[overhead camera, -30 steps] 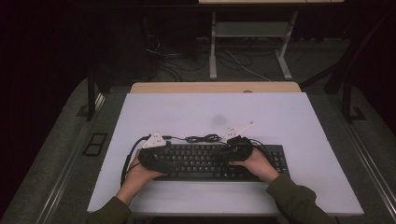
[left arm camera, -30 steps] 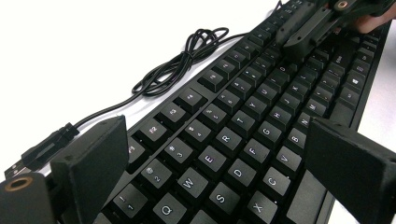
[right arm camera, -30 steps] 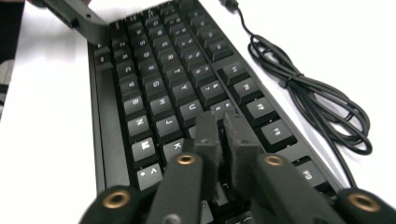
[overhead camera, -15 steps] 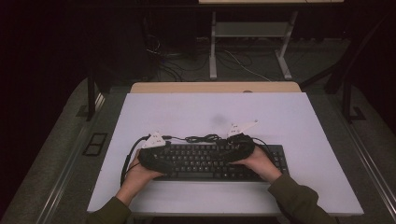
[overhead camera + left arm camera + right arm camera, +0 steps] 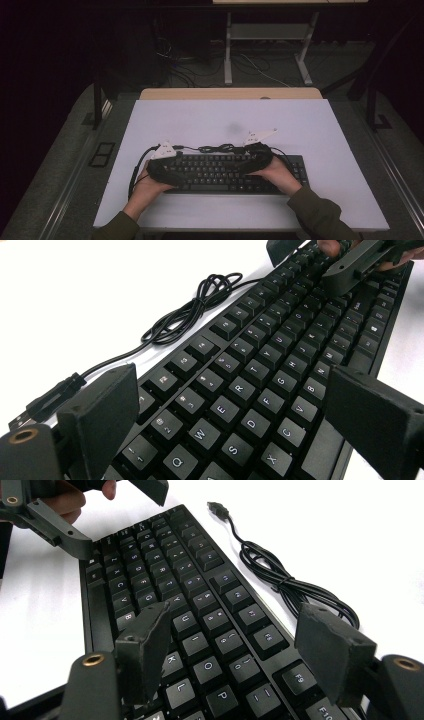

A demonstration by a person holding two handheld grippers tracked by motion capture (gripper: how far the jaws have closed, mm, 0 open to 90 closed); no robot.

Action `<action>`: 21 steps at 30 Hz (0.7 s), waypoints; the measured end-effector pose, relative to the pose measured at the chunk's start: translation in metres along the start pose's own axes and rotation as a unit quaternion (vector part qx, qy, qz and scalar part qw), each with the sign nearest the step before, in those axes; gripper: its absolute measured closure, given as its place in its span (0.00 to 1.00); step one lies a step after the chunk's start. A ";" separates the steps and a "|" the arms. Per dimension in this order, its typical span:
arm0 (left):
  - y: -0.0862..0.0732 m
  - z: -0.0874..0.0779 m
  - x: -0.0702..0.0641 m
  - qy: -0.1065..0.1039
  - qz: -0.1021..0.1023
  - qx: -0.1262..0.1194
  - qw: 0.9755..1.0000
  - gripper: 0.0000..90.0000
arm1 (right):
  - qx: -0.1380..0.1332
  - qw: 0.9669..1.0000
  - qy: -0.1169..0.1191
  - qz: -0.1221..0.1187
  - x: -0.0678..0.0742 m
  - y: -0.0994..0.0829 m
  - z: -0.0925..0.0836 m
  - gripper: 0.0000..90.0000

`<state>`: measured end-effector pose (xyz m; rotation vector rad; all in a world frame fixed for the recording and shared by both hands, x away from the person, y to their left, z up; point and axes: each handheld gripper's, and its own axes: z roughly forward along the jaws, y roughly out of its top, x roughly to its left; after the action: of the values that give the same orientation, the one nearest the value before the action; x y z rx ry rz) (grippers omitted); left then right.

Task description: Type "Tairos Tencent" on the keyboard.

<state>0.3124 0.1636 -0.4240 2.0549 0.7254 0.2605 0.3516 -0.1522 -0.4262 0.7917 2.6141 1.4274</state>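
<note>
Your two hands sit at either end of the black keyboard (image 5: 225, 172), which lies at about six o'clock on the white table top (image 5: 225, 125), close to your edge. From above, the left gripper (image 5: 161, 167) and right gripper (image 5: 256, 157) look like dark lumps over the keys, and you cannot read their jaws there.

The gripper views settle it. In the left gripper view your left gripper (image 5: 230, 405) has its jaws wide apart over the letter keys, one near the number row, the other past the bottom row, pressing on nothing. In the right gripper view your right gripper (image 5: 240, 645) has just been opening; its jaws stand apart above the keys with only the keyboard beneath them.

Those close views also show the keyboard's cable (image 5: 195, 310), coiled loosely on the table at twelve o'clock from the keys, its plug (image 5: 217, 507) lying free.

Beyond the table, at twelve o'clock, the room is dark, with a metal desk frame (image 5: 265, 45) and loose wires on the floor (image 5: 190, 70).
</note>
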 end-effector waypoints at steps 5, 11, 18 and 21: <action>-0.001 -0.003 0.002 -0.002 0.003 0.000 1.000 0.14 | 0.000 1.000 -0.001 0.000 0.000 0.000 0.000 0.33; -0.005 -0.007 0.005 -0.011 -0.003 -0.002 1.000 0.27 | 0.000 1.000 -0.001 0.000 0.000 0.000 -0.001 0.33; -0.009 -0.009 0.009 -0.031 -0.003 0.007 0.999 0.49 | 0.001 1.000 -0.002 -0.001 0.000 0.000 -0.001 0.33; -0.011 -0.010 0.010 -0.040 -0.002 0.008 0.999 0.62 | 0.001 1.000 -0.002 -0.001 0.000 0.000 -0.001 0.34</action>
<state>0.3114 0.1807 -0.4278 2.0664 0.6836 0.1701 0.3516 -0.1532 -0.4259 0.7909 2.6134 1.4211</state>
